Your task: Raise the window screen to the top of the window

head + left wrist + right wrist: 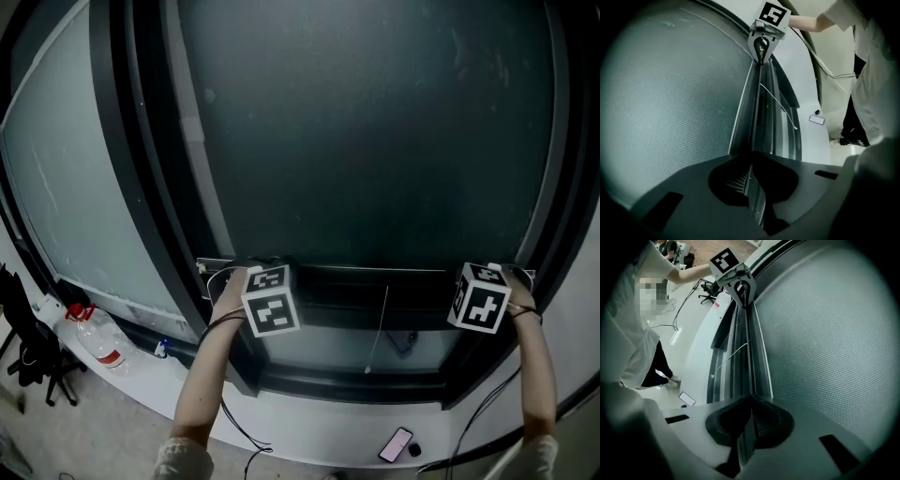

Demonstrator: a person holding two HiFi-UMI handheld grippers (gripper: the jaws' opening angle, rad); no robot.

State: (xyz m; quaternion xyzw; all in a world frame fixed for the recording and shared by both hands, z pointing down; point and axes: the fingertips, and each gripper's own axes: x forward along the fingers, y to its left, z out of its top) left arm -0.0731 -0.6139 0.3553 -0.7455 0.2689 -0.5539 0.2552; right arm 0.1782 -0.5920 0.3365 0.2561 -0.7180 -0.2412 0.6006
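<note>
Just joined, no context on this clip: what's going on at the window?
A person stands at a window with a gripper in each hand. The left gripper is shut on the left end of the window screen's bottom bar, and the right gripper is shut on its right end. The mesh stretches up from the bar. The bar sits low, just above the sill, so the screen is not yet raised. A pull cord hangs below the bar.

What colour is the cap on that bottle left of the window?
Red. The bottle cap shows best in the head view.
</note>
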